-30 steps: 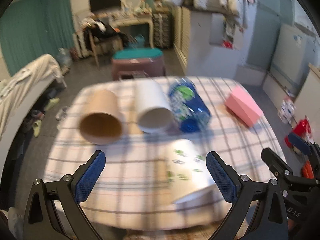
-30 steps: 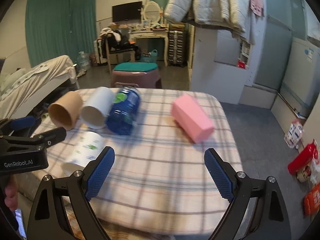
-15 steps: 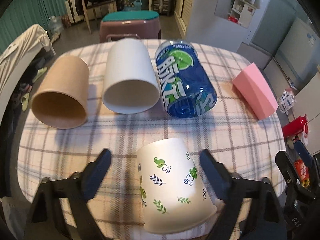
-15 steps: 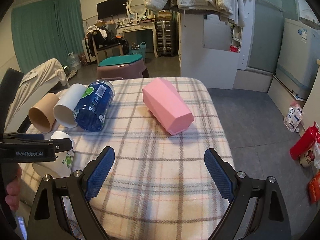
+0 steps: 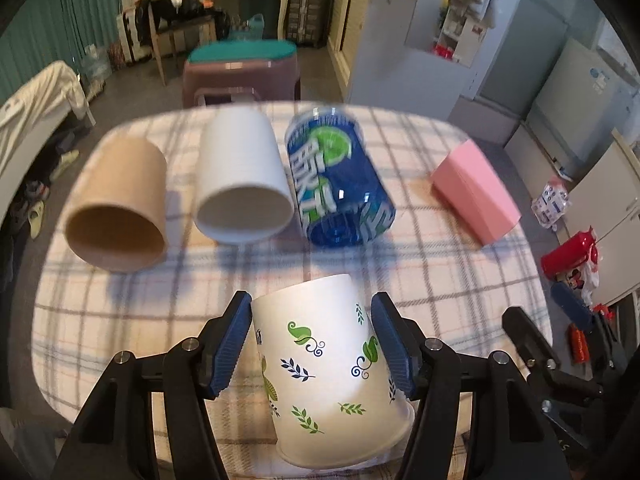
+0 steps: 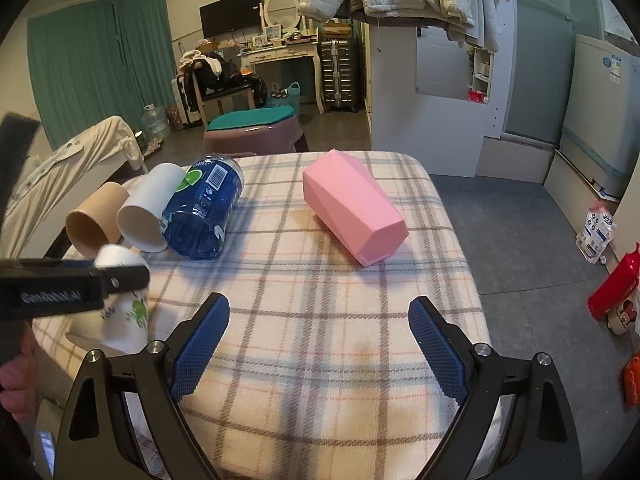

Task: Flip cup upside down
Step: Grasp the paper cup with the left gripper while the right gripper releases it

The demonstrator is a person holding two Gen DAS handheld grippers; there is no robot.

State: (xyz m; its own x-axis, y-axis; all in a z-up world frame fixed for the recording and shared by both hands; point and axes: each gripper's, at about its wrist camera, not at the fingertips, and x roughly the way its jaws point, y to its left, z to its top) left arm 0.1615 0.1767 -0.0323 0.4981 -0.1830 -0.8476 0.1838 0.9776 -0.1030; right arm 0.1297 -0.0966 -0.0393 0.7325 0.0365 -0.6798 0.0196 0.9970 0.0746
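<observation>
Leaf-print cup (image 5: 328,364) — apparently gripped by left gripper (image 5: 314,344).

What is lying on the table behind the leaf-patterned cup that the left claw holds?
Behind the leaf-patterned cup in the left claw lie a brown paper cup, a white cup and a blue can-shaped cup. The cup hides the cloth beneath it.

The left claw (image 5: 312,344) is closed in close, and its two blue pads (image 5: 230,346) are pressed against the sides of the leaf-print cup (image 5: 328,364). The right claw (image 6: 318,346) is held wide open, with nothing between its blue pads (image 6: 200,344), and it is kept low and level. At the far left edge of the right wrist view, part of a hand (image 6: 18,376) is seen behind the left claw's black body.
</observation>
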